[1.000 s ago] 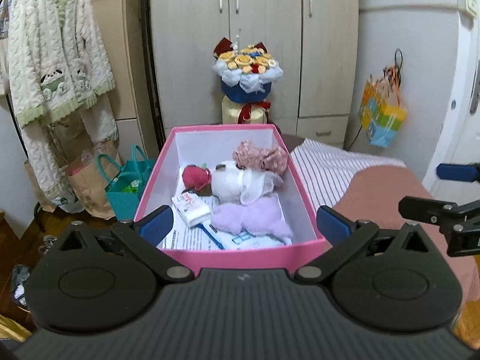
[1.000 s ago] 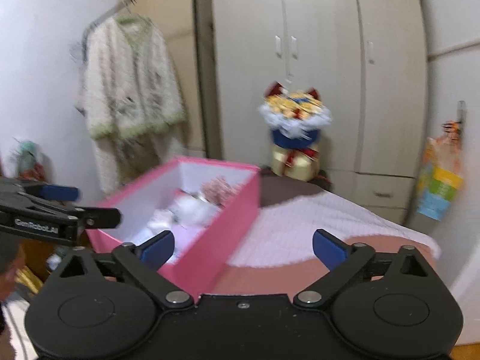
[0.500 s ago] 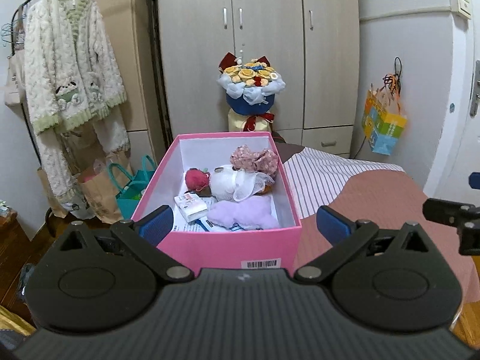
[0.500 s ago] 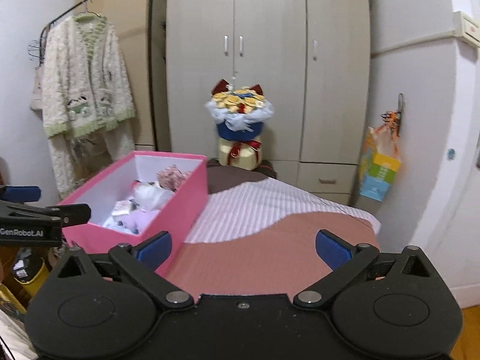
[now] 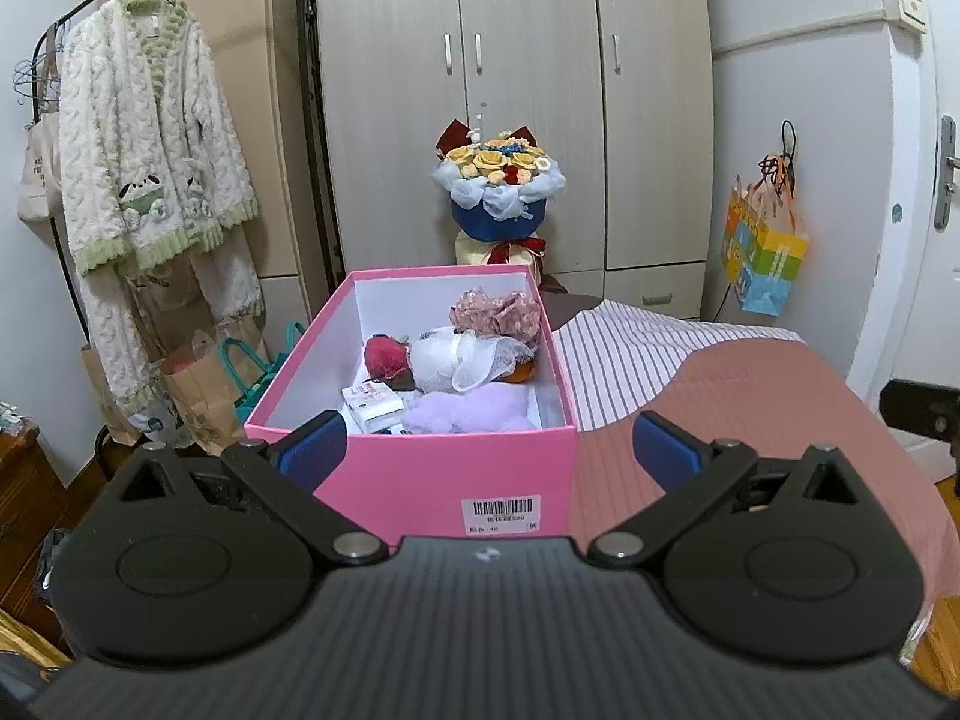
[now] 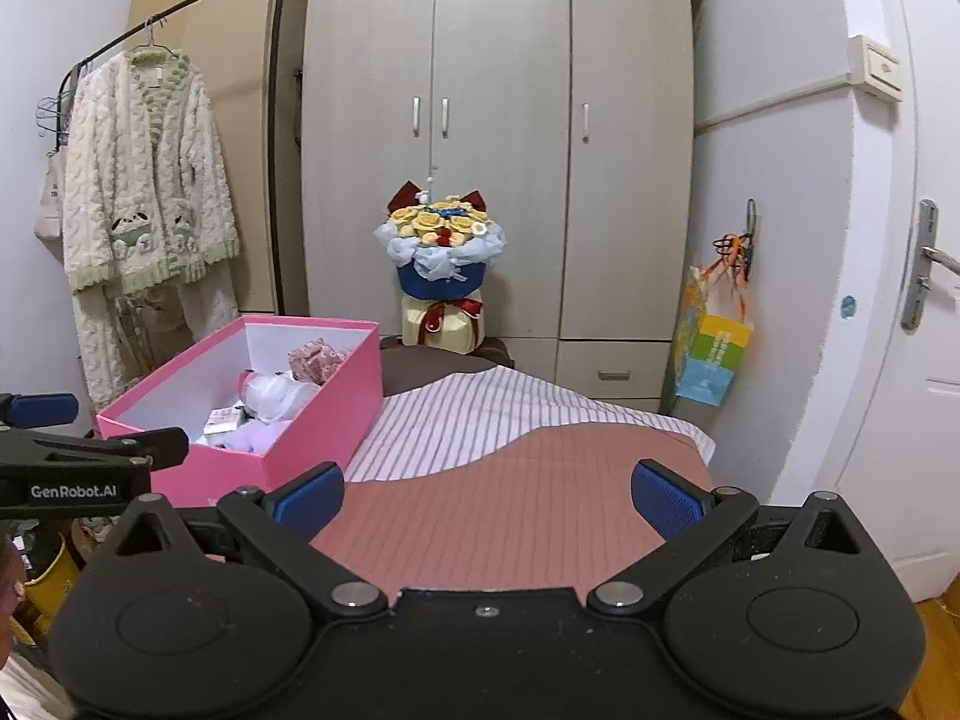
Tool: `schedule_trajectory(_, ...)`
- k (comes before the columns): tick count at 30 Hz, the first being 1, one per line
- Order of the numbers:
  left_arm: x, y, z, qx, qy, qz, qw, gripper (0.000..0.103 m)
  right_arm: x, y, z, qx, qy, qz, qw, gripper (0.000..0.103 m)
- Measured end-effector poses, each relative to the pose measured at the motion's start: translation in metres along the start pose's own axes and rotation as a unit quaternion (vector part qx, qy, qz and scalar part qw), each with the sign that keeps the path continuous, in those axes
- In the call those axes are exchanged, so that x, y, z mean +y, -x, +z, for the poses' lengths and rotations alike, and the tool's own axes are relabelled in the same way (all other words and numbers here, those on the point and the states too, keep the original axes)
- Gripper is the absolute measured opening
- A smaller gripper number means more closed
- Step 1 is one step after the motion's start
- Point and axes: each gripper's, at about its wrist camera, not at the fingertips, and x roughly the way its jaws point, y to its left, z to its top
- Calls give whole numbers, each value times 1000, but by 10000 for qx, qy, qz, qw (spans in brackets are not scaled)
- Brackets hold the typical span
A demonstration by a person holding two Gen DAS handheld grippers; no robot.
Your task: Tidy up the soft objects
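A pink box (image 5: pixel 420 468) (image 6: pixel 324 408) stands on the left of the bed. Inside lie a red plush (image 5: pixel 385 355), a white lace-trimmed bundle (image 5: pixel 456 360), a floral pink scrunchie (image 5: pixel 495 312), a fluffy lilac piece (image 5: pixel 462 414) and a small white packet (image 5: pixel 372 405). My left gripper (image 5: pixel 487 450) is open, held back from the box's near wall, nothing between its fingers. My right gripper (image 6: pixel 487 501) is open over the bare brown sheet (image 6: pixel 510 498), to the right of the box. The left gripper (image 6: pixel 78 456) shows at the right wrist view's left edge.
A striped white sheet (image 5: pixel 630 348) covers the bed's far part. A flower bouquet (image 5: pixel 498 186) stands before the wardrobe (image 5: pixel 510 90). A fluffy robe (image 5: pixel 150 180) hangs on a rail at left above paper bags (image 5: pixel 204 384). A colourful bag (image 5: pixel 762 252) hangs by the door.
Both grippers have pulled back and up from the box, so its whole front with the barcode label now shows. The right view has swung to face the bed squarely. Both stay open.
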Motion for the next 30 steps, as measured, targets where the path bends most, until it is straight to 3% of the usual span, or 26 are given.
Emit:
schedule_trajectory(16,-3,16,-10,-235,-71,-17,9997,103,5,30,-10,-306,153,-258,9991,103)
schedule_trajectory(30,-7,21,-17,-289,-108,-40,9995,103,4,30,-18,-333,27,-307,9990,103)
